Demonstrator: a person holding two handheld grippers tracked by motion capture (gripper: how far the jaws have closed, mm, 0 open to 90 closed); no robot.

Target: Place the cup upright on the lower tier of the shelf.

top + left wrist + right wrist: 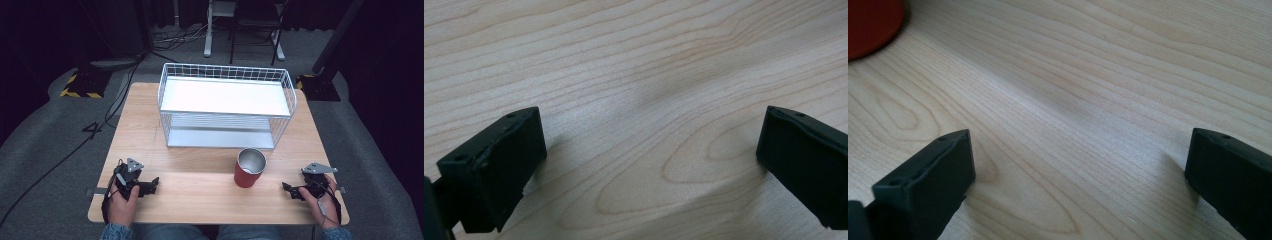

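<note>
in the high view a red cup (249,169) with a silver inside stands upright on the wooden tabletop (200,195), its open mouth facing up and its long axis vertical. taking the cup as the landmark: a white wire rack (226,104) with a flat white top shelf and a lower shelf stands just behind it, the rack's long side running across the tabletop, and the cup is near the rack's front right corner but apart from it. the left hand-held gripper (154,183) rests on the tabletop well to the left of the cup and a little nearer the person, its jaws pointing right toward the cup's side; the left hand (122,200) holds it from behind. the right hand-held gripper (286,188) lies near the cup on its right, jaws pointing left toward it, with the right hand (322,202) around its body. in the left gripper view the two black jaws stand wide apart over bare wood grain, with nothing between them. in the right gripper view the jaws are likewise spread wide and empty, low over the tabletop, and the red cup's rounded side (870,22) shows at the upper left corner, well clear of both jaws.
</note>
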